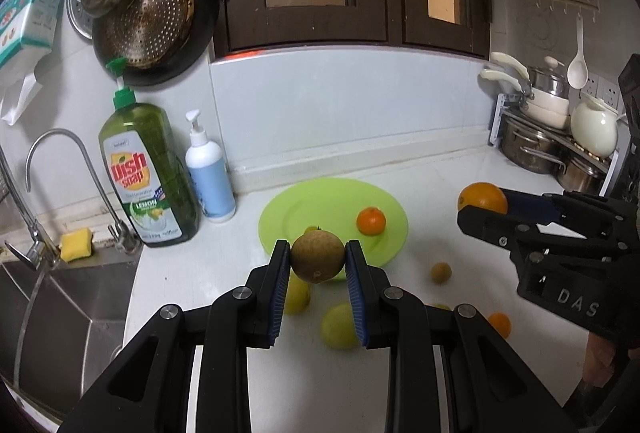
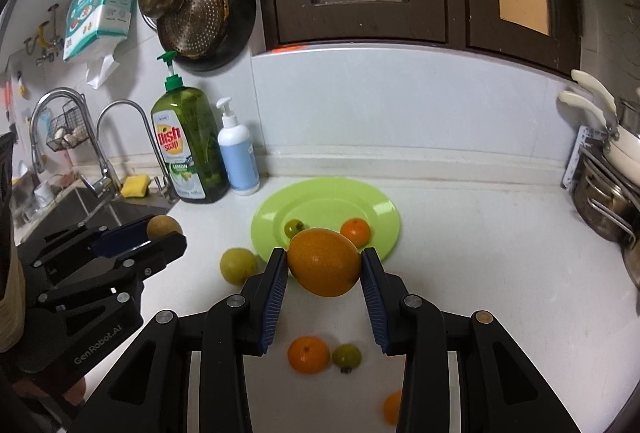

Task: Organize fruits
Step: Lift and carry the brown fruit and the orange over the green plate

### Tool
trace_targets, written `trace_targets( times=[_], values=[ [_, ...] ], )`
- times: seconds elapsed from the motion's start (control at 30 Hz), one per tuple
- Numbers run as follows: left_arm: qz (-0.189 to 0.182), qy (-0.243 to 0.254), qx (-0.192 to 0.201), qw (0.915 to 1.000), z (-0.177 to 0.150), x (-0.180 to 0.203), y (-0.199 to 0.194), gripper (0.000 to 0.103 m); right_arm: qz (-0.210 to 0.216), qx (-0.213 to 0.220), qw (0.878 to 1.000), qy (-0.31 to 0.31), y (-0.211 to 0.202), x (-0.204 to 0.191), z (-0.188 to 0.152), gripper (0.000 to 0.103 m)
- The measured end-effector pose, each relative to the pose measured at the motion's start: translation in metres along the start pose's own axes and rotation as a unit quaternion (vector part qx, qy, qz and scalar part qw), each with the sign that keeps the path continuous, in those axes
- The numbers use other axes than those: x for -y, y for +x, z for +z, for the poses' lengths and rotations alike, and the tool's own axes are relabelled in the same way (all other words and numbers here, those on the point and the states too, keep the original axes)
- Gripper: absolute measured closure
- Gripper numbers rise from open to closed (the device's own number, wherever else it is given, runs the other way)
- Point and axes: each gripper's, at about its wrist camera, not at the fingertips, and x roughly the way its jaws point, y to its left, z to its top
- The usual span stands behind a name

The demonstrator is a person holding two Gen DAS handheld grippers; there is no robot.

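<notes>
— What do the jaws hold?
— Left gripper clamps a round, rough brown fruit; right gripper grips a smooth, dimpled orange, both above the white worktop.
— Beyond them?
— A glossy lime-green plate carrying a small tangerine.

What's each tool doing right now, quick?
Left tool: closed on a small brown fruit, lifted off the counter.
Right tool: closed on a big orange, also in the air.
</notes>
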Motion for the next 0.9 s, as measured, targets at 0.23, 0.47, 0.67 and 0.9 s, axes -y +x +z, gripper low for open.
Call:
trace_targets(
  times=[0.23, 0.47, 0.67, 0.9],
  values=[
    [0.009, 0.006, 0.012, 0.9999, 0.019, 0.001, 0.010, 0.075, 0.006, 0.005, 1.000, -0.008, 0.011, 0.002, 0.014, 0.065],
    [0.014, 0.010, 0.016, 0.9997, 0.035, 0.000, 0.025, 0.075, 0.006, 0.012, 1.000, -0.013, 0.024, 0.005, 0.029, 0.065],
    [0.012, 0.011, 0.011, 0.9998, 0.046, -0.002, 0.044, 0.075, 0.002, 0.009, 1.000, -0.019, 0.043, 0.012, 0.043, 0.065],
    [0.013, 0.014, -0.001, 0.9998, 0.057, -0.009, 0.073, 0.075, -0.005, 0.004, 1.000, -0.021, 0.068, 0.019, 0.058, 0.065]
  ],
)
